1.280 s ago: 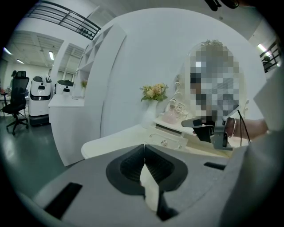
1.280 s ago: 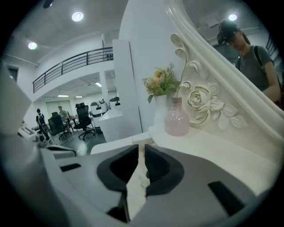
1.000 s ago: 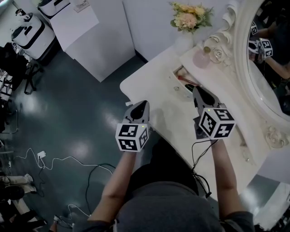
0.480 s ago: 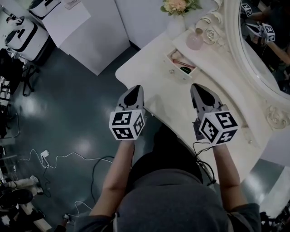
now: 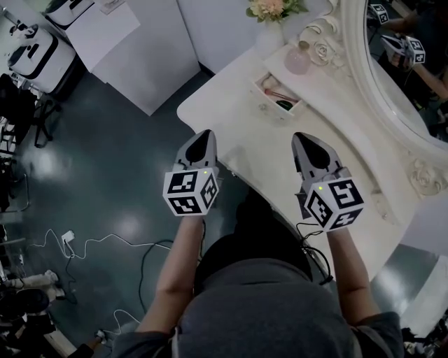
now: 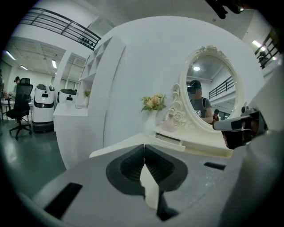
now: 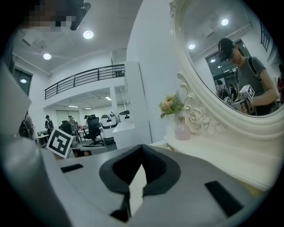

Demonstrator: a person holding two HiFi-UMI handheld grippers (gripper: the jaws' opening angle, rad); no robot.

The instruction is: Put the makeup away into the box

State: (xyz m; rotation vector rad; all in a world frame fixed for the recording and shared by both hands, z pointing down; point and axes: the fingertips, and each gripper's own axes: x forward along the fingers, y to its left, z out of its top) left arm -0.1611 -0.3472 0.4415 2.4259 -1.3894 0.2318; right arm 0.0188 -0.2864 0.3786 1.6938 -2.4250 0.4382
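The small white box (image 5: 264, 92) stands open on the white vanity table (image 5: 245, 143), with a pink-red item (image 5: 275, 91) and a dark round item (image 5: 283, 105) lying in it. Both grippers hover side by side above the table's near part, short of the box, each pointing towards it. My left gripper (image 5: 205, 133) is shut with nothing between its jaws; its tips (image 6: 144, 146) meet. My right gripper (image 5: 299, 136) is shut too and empty, jaws closed to a point (image 7: 142, 146). In the left gripper view the box (image 6: 169, 138) shows ahead, below the mirror.
An ornate oval mirror (image 5: 406, 77) rises at the table's right. A pink bottle (image 5: 297, 61) and a vase of flowers (image 5: 269, 8) stand behind the box. A white cabinet (image 5: 147, 49) stands on the floor at the left, where cables (image 5: 105, 248) trail.
My right gripper has drawn back from over the box towards me. The left gripper has hardly shifted. The box now lies farther ahead of both tips.
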